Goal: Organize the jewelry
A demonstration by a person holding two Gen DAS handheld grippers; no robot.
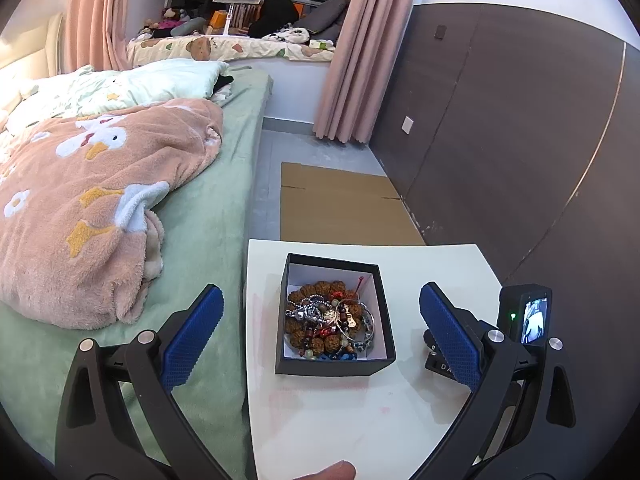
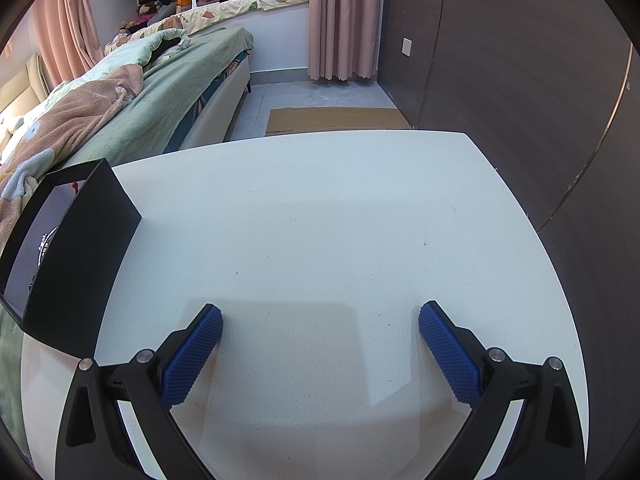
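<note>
A black box (image 1: 380, 304) with a white inside stands on the white table (image 1: 352, 420). It holds a tangle of jewelry (image 1: 329, 322): brown bead bracelets, a silver chain and a metal bangle. My left gripper (image 1: 321, 296) is open and empty, held above the box with its blue pads (image 1: 192, 338) either side of it. In the right wrist view the box (image 2: 76, 268) is at the far left. My right gripper (image 2: 320, 312) is open and empty, low over bare table (image 2: 320, 208). Part of the right gripper with its small screen (image 1: 524, 314) shows to the right of the box.
A bed (image 1: 208, 216) with a green sheet and a pink fleece blanket (image 1: 92, 200) adjoins the table's left edge. A dark wood wall (image 1: 540, 140) runs along the right. Flat cardboard (image 1: 340, 204) lies on the floor beyond the table. Pink curtains (image 1: 360, 48) hang at the back.
</note>
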